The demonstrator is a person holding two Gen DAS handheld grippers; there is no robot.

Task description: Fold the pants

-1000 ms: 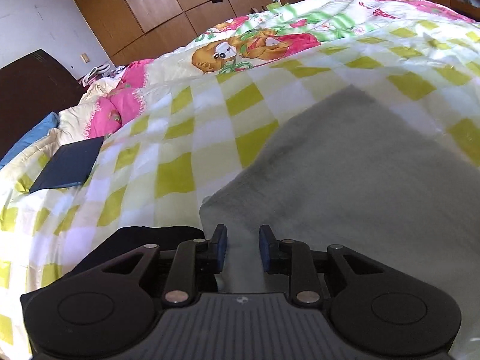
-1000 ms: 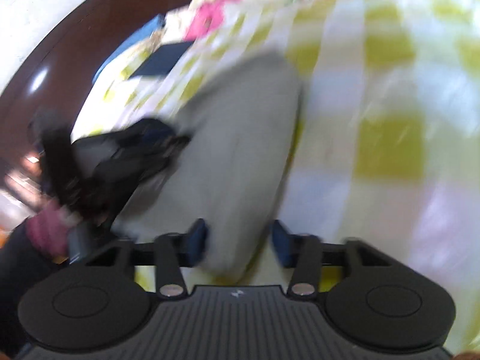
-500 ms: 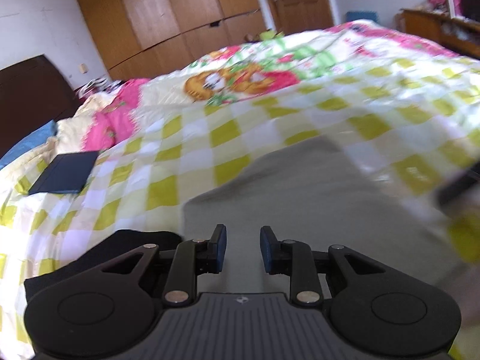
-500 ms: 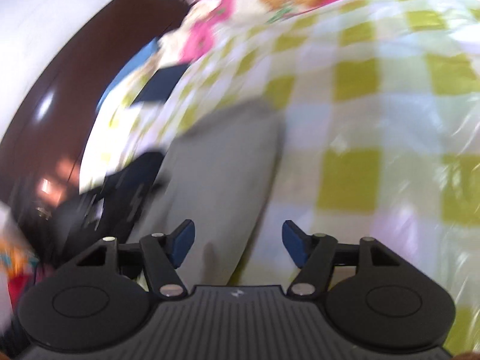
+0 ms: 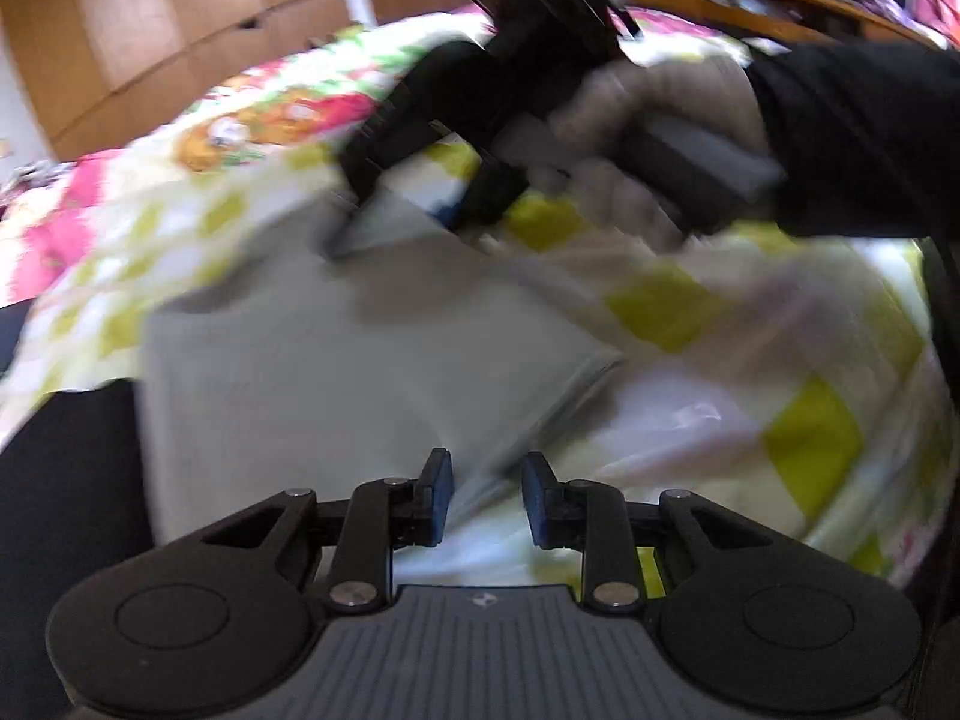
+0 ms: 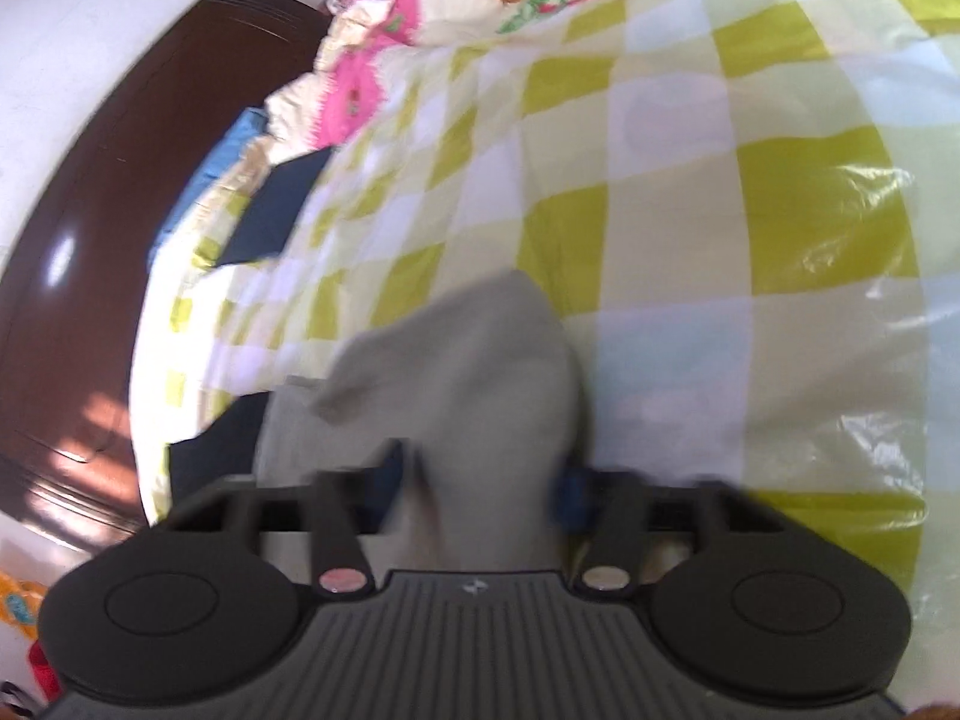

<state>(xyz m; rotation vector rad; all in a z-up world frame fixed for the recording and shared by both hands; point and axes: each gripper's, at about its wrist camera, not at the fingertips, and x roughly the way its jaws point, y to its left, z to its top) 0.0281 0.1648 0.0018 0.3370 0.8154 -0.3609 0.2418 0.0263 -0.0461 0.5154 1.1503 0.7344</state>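
I see the grey pants [image 5: 336, 372] lying folded on the yellow-checked bedspread [image 5: 804, 438]. My right gripper [image 6: 480, 480] has just been closing, and its blue pads [image 6: 573, 489] now pinch a raised fold of the pants. My left gripper [image 5: 486, 495] hangs at the near edge of the cloth, fingers narrowly parted; whether they pinch anything I cannot tell. A gloved hand [image 5: 648, 138] carries the right gripper.

Bedroom lit by daylight.
A wooden wardrobe [image 5: 150, 48], a dark headboard [image 6: 120, 228] and a checked bed [image 6: 780, 210] are seen.
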